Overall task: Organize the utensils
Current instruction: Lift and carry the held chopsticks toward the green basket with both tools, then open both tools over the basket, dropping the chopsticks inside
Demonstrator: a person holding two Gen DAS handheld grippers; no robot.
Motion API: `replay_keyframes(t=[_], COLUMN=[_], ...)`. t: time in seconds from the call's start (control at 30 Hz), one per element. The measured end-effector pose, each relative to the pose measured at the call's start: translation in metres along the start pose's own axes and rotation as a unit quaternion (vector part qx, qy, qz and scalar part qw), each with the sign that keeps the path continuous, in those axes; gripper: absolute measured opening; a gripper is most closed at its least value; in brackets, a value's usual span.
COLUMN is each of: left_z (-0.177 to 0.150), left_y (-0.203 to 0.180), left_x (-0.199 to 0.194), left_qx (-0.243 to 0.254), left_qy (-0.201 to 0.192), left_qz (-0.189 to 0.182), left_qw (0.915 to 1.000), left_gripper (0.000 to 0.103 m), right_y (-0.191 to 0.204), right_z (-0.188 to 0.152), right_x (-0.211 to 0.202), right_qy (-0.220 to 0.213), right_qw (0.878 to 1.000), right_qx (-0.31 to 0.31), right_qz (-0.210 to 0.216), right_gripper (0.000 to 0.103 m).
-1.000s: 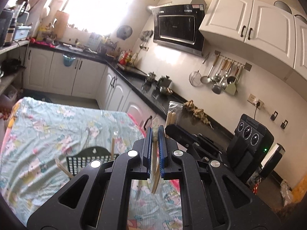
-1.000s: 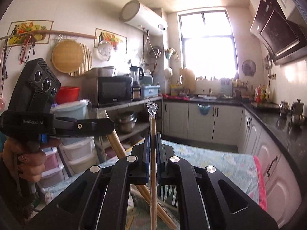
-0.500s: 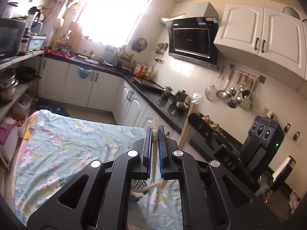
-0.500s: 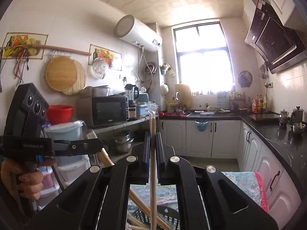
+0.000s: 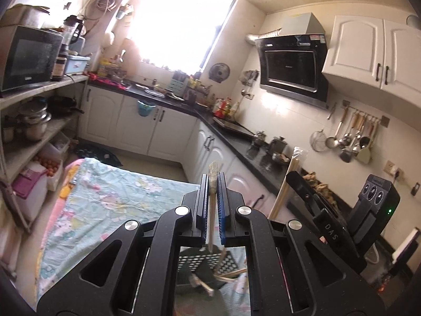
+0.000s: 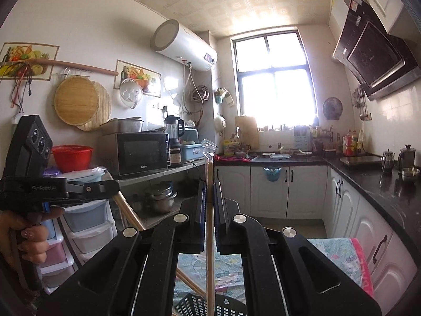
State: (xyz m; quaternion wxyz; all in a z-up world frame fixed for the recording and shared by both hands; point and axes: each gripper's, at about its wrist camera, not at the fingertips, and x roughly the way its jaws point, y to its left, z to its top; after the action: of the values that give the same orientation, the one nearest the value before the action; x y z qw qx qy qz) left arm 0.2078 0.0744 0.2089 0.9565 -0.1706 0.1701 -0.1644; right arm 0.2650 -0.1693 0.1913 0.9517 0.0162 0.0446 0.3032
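Chopsticks (image 5: 212, 205), (image 6: 209, 210), still sleeved, are clamped in each claw (image 5: 212, 197), (image 6: 209, 197) and have been raised above the black basket (image 6: 194, 306); sorting remains undone.

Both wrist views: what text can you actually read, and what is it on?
"DAS": on the right claw's black body.
"GenRobot.AI": on the left claw's black body, last letters unsure.
Microwave brand: too small.
Range hood badge and stickers: blurred.
Water heater display: unreadable.
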Motion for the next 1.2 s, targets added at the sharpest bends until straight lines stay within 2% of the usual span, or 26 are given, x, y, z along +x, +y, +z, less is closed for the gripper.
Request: replay_keyframes(t=[0.43, 0.73, 1.2], left_z=[-0.023, -0.044, -0.076], left_y=[0.013, 0.015, 0.020], left_x=[0.017, 0.032, 0.054], left_qx=[0.026, 0.037, 0.032], left_qy=[0.024, 0.048, 0.079], left_qz=[0.043, 0.046, 0.046], left_qw=[0.9984, 0.9971, 0.9953], left_gripper=[0.003, 0.003, 0.004], right_y=[0.006, 0.011, 0.006], right_z=[-0.031, -0.059, -0.091], right_x=[0.030, 0.051, 0.073], right_qy=[-0.005, 0.001, 0.028], right_qw=[1.000, 1.000, 0.999], right_qx=[0.003, -0.023, -0.017], right_qz=[-0.001, -0.008, -0.015], right_gripper=[0.006, 0.006, 0.006])
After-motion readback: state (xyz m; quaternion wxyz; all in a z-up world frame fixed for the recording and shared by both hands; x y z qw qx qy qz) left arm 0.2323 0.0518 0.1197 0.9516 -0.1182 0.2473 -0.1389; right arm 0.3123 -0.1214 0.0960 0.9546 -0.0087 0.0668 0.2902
